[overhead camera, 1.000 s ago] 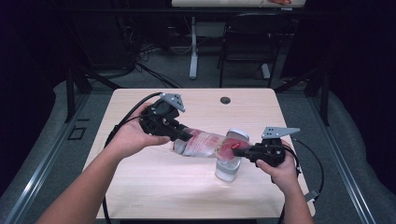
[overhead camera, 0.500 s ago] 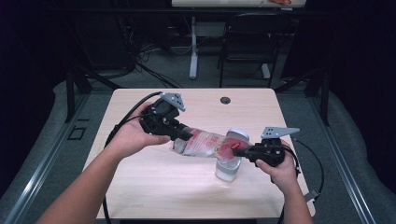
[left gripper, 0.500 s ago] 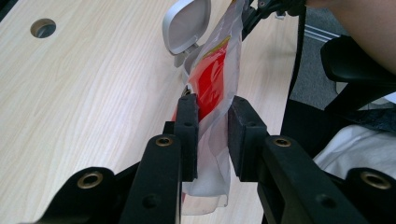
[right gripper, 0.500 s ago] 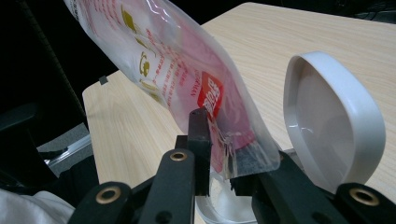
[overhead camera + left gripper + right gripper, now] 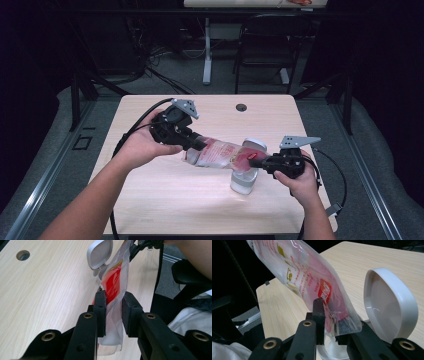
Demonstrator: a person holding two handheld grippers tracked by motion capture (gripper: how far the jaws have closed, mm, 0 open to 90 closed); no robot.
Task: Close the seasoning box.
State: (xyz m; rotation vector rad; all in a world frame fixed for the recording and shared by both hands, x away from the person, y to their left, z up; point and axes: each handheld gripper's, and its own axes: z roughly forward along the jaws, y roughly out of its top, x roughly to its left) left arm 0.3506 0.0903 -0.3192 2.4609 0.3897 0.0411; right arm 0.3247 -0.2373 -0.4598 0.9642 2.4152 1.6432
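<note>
A clear plastic bag (image 5: 220, 152) with red print hangs stretched between my two grippers above the table. My left gripper (image 5: 197, 145) is shut on the bag's left end; in the left gripper view the bag (image 5: 115, 285) runs between the jaws of that gripper (image 5: 113, 296). My right gripper (image 5: 255, 162) is shut on the bag's lower right corner. In the right gripper view that corner (image 5: 337, 320) sits pinched in my right gripper (image 5: 332, 315), just over the rim of a clear container (image 5: 329, 350). The container (image 5: 243, 181) stands upright with its white flip lid (image 5: 254, 146) open.
The light wooden table (image 5: 150, 200) has a round cable hole (image 5: 241, 107) near its far edge. Black cables (image 5: 135, 130) trail from both grippers. A chair and desk legs (image 5: 207, 55) stand on the dark floor beyond the table.
</note>
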